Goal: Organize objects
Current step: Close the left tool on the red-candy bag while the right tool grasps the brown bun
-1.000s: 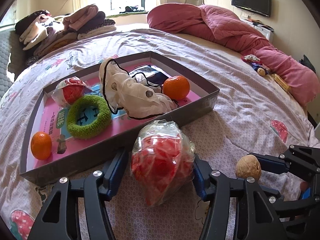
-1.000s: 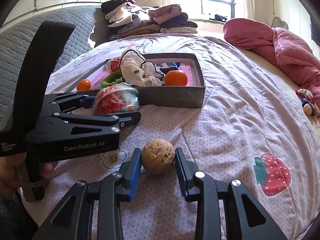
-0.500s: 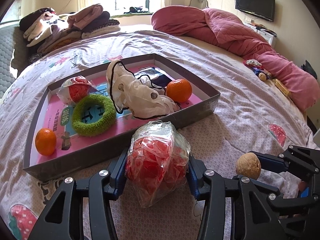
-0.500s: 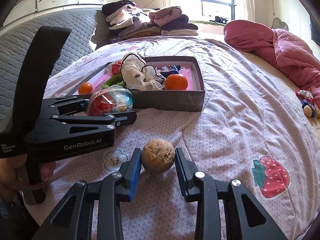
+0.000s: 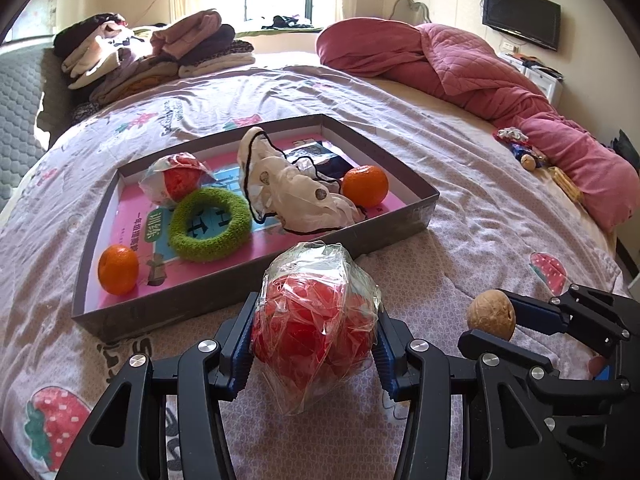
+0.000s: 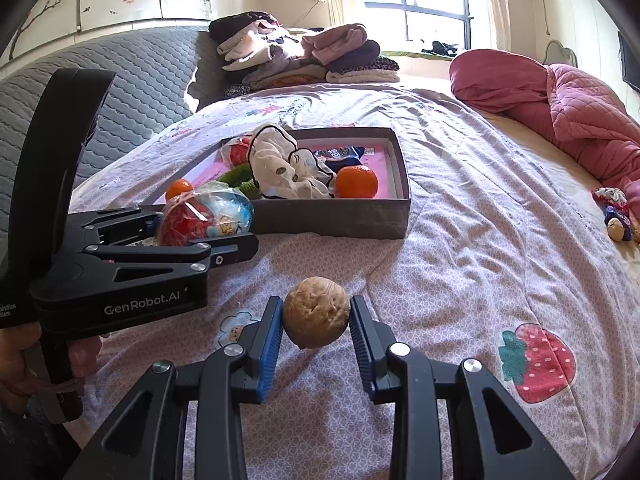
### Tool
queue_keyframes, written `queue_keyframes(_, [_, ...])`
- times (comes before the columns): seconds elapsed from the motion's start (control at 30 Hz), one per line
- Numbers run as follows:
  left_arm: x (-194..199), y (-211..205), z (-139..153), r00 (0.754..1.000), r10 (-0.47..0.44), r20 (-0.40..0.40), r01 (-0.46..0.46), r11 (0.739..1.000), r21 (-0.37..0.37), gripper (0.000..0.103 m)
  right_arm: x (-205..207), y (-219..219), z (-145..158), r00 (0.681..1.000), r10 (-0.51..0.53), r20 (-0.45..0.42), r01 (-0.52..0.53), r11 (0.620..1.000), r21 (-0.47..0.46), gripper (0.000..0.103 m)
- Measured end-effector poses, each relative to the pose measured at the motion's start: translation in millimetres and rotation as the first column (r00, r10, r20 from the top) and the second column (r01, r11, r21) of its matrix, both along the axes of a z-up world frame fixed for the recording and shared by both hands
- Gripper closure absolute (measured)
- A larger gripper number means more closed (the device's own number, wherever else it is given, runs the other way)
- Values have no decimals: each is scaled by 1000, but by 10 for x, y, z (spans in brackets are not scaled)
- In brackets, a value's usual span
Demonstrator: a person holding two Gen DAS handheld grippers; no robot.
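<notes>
The left gripper [image 5: 314, 354] is matt black plastic with ribbed blue pads [image 5: 242, 354] and bright metal screw heads. It clamps a red ball wrapped in glossy, crinkled clear film [image 5: 316, 324]. The right gripper [image 6: 316, 334] clamps a walnut [image 6: 317, 312] with a rough, matt tan shell. The tray [image 5: 248, 292] is matt grey cardboard with a glossy pink printed base. The green ring [image 5: 210, 224] is fuzzy cloth. The bedsheet [image 5: 480, 216] is soft printed cotton.

- L gripper [image 5: 314, 350] clamps plastic-wrapped red ball [image 5: 316, 322] just in front of grey box [image 5: 256, 276] on bed [image 5: 480, 224].
- In box: 2 oranges, green ring [image 5: 210, 224], white cloth [image 5: 288, 188], 2nd wrapped ball [image 5: 176, 178].
- R gripper [image 5: 490, 320], at right, grips walnut [image 5: 491, 314].
</notes>
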State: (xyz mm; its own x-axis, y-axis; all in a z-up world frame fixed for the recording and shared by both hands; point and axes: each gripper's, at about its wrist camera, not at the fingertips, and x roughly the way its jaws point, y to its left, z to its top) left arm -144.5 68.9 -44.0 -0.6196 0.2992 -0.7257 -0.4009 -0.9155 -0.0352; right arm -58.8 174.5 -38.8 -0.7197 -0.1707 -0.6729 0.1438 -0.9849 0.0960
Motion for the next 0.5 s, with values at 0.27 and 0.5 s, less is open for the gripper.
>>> queue_keyframes(0.27, [53, -126, 75, 999, 45, 0, -45, 999, 5, 52, 24, -25, 84, 999, 17, -44, -18, 1000, -13, 69])
queue_keyframes(0.5, [51, -212, 146, 998, 62, 14, -63, 997, 34, 52, -3, -32, 111, 998, 24, -52, -25, 1000, -19, 69])
